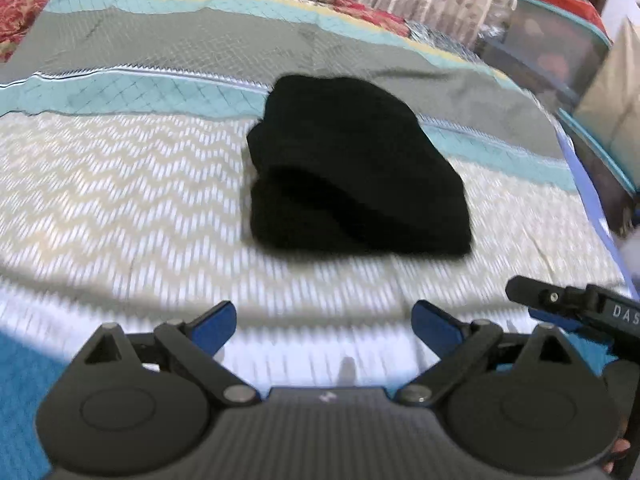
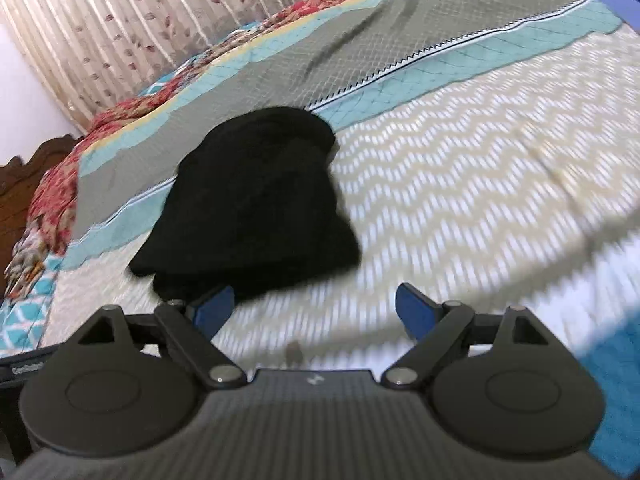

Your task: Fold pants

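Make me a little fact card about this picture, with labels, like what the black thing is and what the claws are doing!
Black thing: pants, folded into a compact bundle
Where it lies: on the bedspread, across the zigzag part and the teal stripe
Left claw: open, holding nothing, short of the pants
Right claw: open, holding nothing, its left fingertip near the bundle's edge
Behind the bed: curtain with a leaf print
Picture sharpness: blurry

Lighting: soft, even indoor light; motion blur throughout.
Bedspread [image 1: 120, 184] pattern streaked; fisheye bends edges; black pants [image 1: 352, 168] show no detail.
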Demonstrator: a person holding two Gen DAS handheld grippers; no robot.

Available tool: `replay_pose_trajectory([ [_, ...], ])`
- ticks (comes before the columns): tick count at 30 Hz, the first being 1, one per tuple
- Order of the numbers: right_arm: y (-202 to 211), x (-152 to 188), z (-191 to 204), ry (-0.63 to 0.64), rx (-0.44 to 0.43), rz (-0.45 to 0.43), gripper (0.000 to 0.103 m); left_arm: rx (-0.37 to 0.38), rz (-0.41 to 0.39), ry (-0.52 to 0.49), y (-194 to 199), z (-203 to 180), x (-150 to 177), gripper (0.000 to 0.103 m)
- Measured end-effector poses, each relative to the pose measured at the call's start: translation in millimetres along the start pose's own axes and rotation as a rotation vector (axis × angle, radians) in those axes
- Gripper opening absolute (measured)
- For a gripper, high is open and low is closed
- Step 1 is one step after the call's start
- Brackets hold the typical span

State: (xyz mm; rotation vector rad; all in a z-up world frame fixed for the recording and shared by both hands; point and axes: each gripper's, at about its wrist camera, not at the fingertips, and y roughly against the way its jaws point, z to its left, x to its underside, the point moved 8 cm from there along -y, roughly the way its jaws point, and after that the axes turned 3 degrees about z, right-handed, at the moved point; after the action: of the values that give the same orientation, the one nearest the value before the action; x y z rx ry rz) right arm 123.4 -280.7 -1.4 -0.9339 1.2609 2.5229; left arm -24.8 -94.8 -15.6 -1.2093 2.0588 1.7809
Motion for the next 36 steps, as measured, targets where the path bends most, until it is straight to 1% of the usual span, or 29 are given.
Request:
replay_pose_trajectory([
  [4, 30.8, 37.2, 9.8, 0.008, 0.022, 0.015, 0.090, -0.043, 0.029, -0.033, 27.8, -19.0, 47.9, 0.099],
  [6, 39.2, 54.2, 15.2, 0.001, 0.034, 0.030, 0.090, -0.074, 0.041, -0.044, 38.5, -26.2, 65.8, 0.101],
  [9, 56.6, 82.2, 19.3, -0.005, 0.044, 0.056, 0.090, -0.109, 0.058, -0.025, 50.7, -32.0, 85.5, 0.101],
  [11, 67.4, 98.6, 21.7, -0.012, 0.036, 0.066, 0.090, -0.114, 0.061, -0.002, 61.1, -34.3, 97.3, 0.102],
  [15, 82.6, 120.2, 27.8, -0.004, 0.031, 0.075, 0.090, -0.168, 0.037, -0.008, 77.0, -39.6, 112.7, 0.103],
  [20, 91.7, 136.7, 35.4, 0.006, 0.024, 0.075, 0.090, -0.192, 0.035, -0.008, 91.8, -42.8, 132.3, 0.103],
  [26, 95.7, 146.4, 50.0, 0.036, 0.009, 0.068, 0.090, -0.218, 0.048, -0.011, 99.9, -44.3, 148.4, 0.103],
  [36, 97.1, 148.4, 51.9, 0.041, 0.027, 0.064, 0.091, -0.210, 0.066, -0.021, 100.9, -50.7, 155.8, 0.103],
])
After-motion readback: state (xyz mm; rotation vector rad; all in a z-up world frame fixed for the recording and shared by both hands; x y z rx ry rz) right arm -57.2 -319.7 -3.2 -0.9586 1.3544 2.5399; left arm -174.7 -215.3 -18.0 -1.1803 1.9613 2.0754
